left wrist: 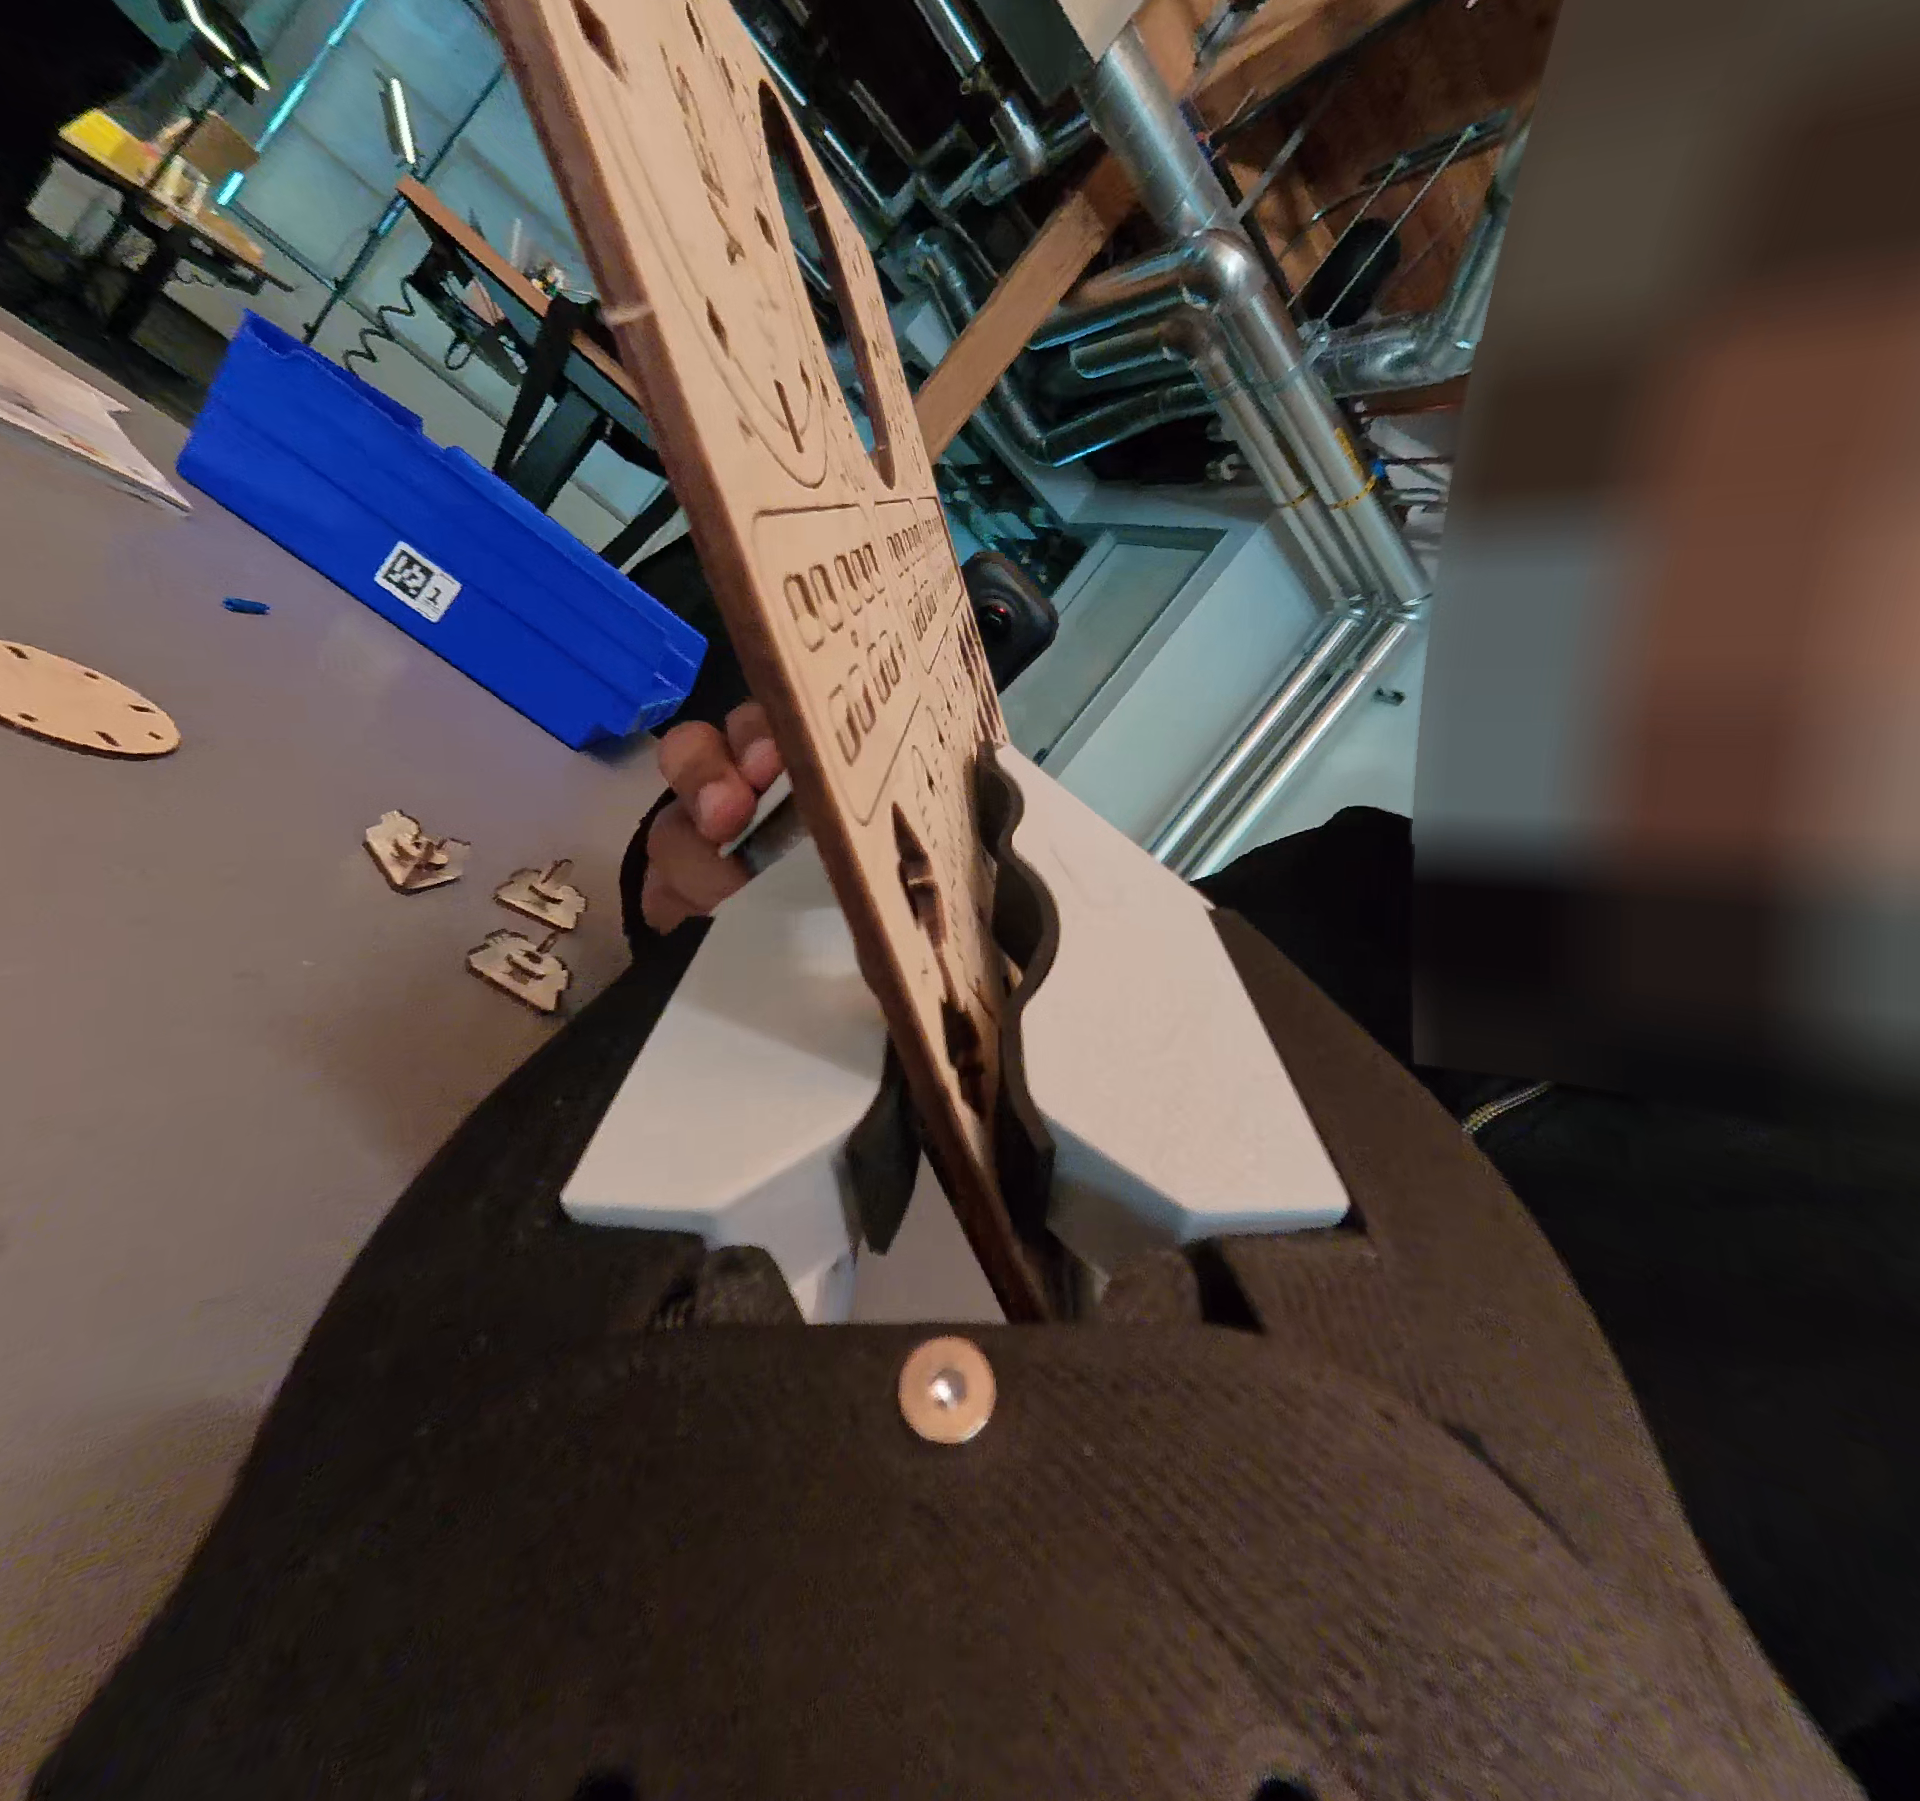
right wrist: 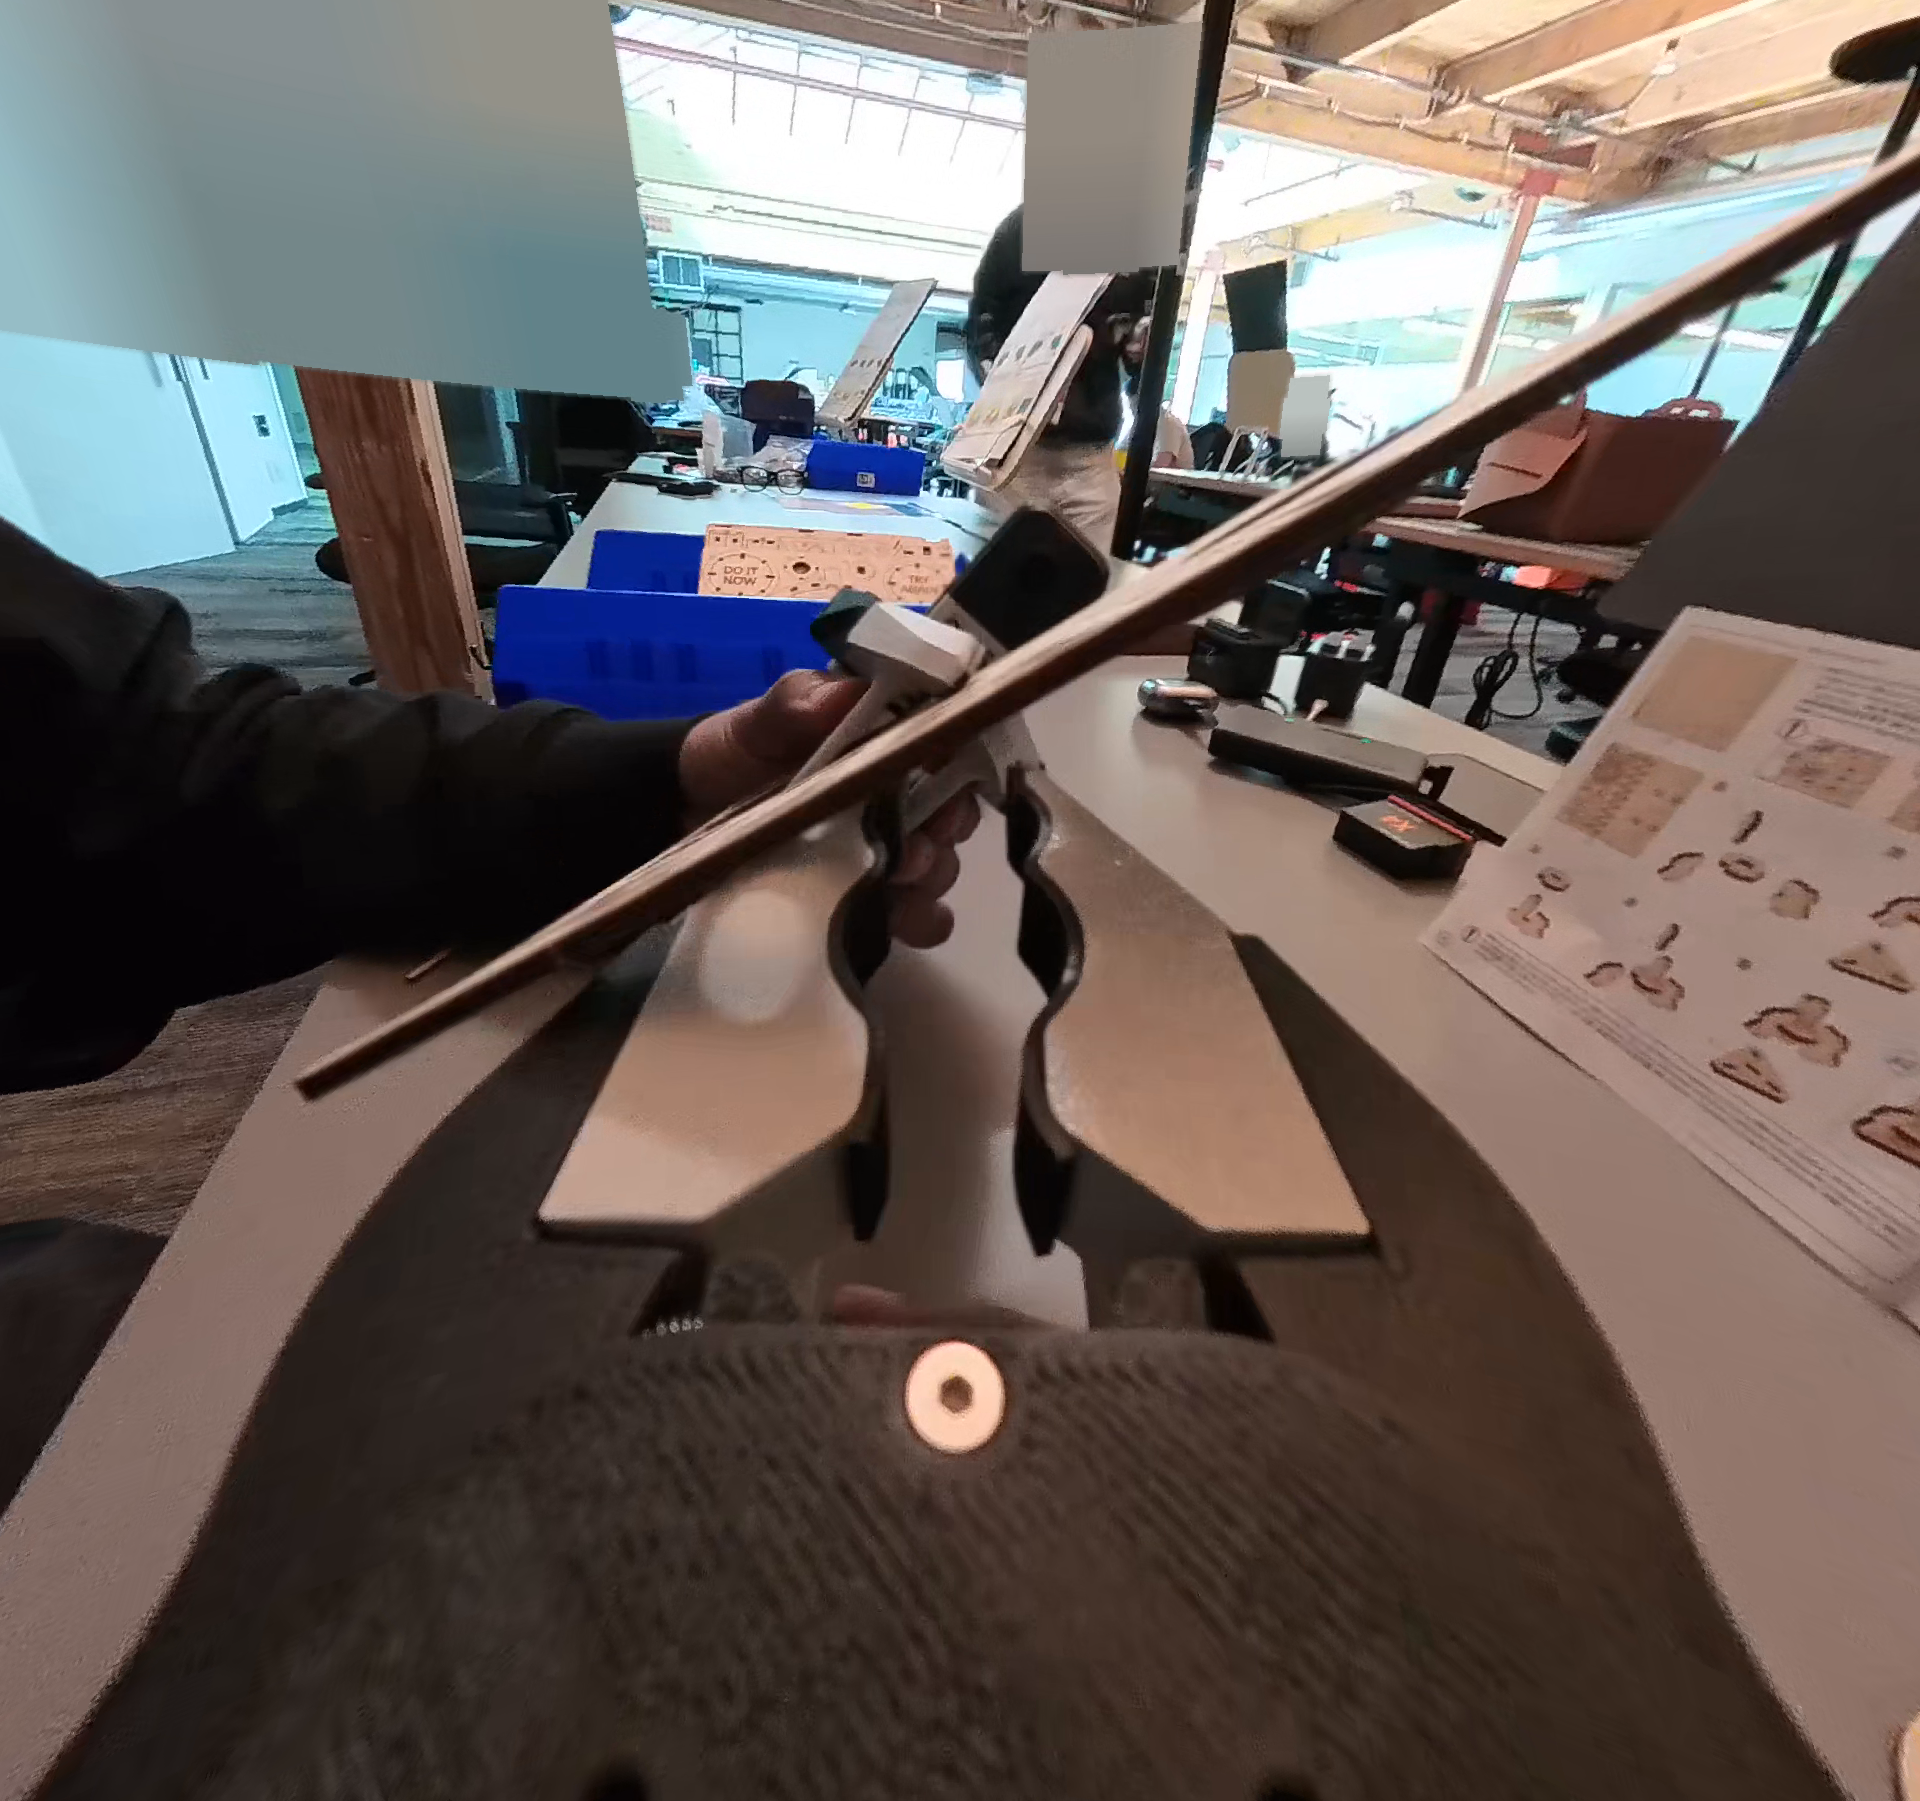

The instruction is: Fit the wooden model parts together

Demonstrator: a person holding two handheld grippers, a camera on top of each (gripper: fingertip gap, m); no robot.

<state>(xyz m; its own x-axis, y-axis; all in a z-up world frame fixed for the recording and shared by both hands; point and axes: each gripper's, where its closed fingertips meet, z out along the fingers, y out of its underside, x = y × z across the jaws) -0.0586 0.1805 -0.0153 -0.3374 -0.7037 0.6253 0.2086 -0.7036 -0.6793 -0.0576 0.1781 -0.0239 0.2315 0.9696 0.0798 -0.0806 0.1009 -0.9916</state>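
Observation:
My left gripper (left wrist: 951, 816) is shut on a thin laser-cut wooden sheet (left wrist: 727, 297), which stands tilted up and to the left from between its pads. In the right wrist view the same sheet (right wrist: 1247, 546) runs edge-on as a diagonal from lower left to upper right, with the left gripper (right wrist: 935, 671) clamped on it. My right gripper (right wrist: 951, 801) is open and holds nothing. Its fingertips (right wrist: 1023, 795) sit just below the sheet's edge, close to the left gripper. A hand (left wrist: 717, 806) on the right gripper shows behind the sheet.
On the grey table (left wrist: 208, 1024) lie a blue bin (left wrist: 416, 525), a wooden disc (left wrist: 83, 702) and three small wooden pieces (left wrist: 416, 852). An instruction sheet (right wrist: 1714, 868), black devices (right wrist: 1320, 759) and blue bins (right wrist: 644, 650) with another wooden sheet (right wrist: 821, 562) are nearby. My left and right fingertips are right by each other.

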